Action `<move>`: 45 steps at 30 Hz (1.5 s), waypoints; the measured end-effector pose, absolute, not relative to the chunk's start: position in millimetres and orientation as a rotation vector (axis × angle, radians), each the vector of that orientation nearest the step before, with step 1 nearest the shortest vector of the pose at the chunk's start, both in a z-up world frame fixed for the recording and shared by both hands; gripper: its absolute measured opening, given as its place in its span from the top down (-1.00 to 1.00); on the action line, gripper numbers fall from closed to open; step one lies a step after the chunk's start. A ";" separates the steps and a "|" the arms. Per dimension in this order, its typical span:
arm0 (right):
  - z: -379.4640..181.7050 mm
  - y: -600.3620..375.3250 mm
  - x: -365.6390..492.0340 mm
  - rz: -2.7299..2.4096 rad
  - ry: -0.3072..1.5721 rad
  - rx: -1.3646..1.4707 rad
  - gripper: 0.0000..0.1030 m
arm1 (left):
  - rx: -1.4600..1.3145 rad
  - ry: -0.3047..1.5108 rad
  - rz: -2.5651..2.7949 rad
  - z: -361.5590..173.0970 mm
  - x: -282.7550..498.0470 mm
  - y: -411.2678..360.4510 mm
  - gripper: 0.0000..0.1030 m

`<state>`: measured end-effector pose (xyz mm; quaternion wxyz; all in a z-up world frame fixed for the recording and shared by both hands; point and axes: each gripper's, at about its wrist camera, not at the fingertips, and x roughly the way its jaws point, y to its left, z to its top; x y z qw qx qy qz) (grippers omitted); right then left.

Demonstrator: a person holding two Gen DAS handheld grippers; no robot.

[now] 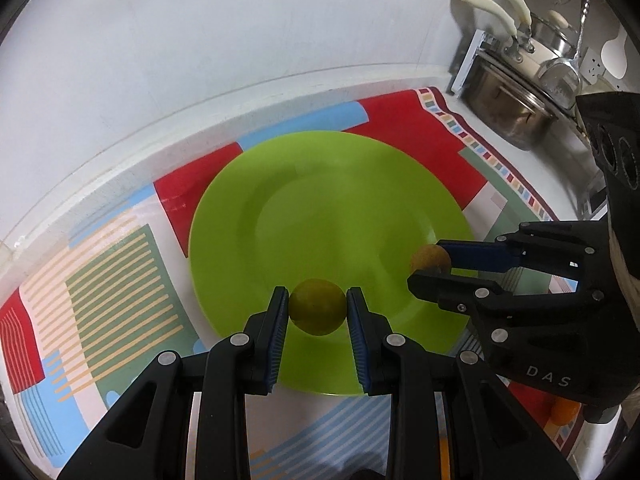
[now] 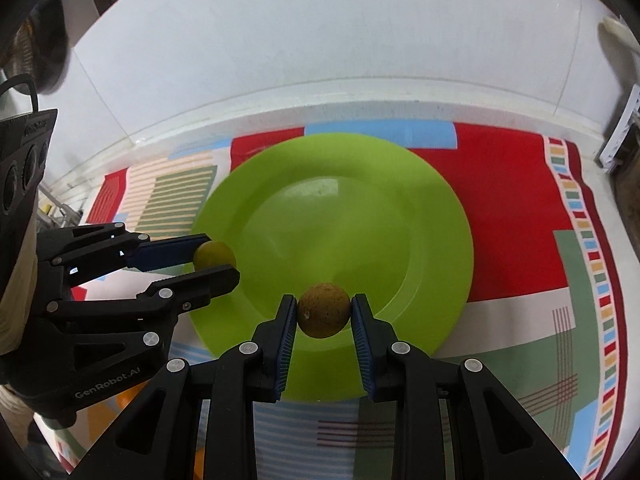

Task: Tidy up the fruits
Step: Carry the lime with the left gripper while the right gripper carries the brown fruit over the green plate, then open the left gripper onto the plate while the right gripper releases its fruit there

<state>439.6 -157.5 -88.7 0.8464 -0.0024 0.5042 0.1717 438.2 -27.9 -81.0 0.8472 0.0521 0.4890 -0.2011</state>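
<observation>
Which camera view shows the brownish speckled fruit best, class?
The right wrist view: the brownish speckled fruit sits centred and close between the right tongs, over the green plate, its speckles clear. In the left wrist view the same fruit is small, blurred, and partly hidden by the tongs gripping it.

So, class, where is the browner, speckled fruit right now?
The speckled fruit sits in the right claw, low and central in the right wrist view, over the near rim of the green plate; the left claw holds a greener fruit nearby.
</observation>
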 end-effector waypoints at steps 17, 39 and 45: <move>-56.1 -162.5 406.5 0.305 0.948 -0.018 0.31 | 0.126 0.913 -0.355 -43.2 398.0 -16.0 0.16; 15.0 -158.5 275.6 0.289 0.680 -0.003 0.01 | 0.109 0.668 -0.307 28.3 259.9 1.8 -0.42; 14.4 -154.6 250.1 0.298 0.650 -0.028 0.01 | 0.109 0.646 -0.286 28.1 233.7 3.4 -0.47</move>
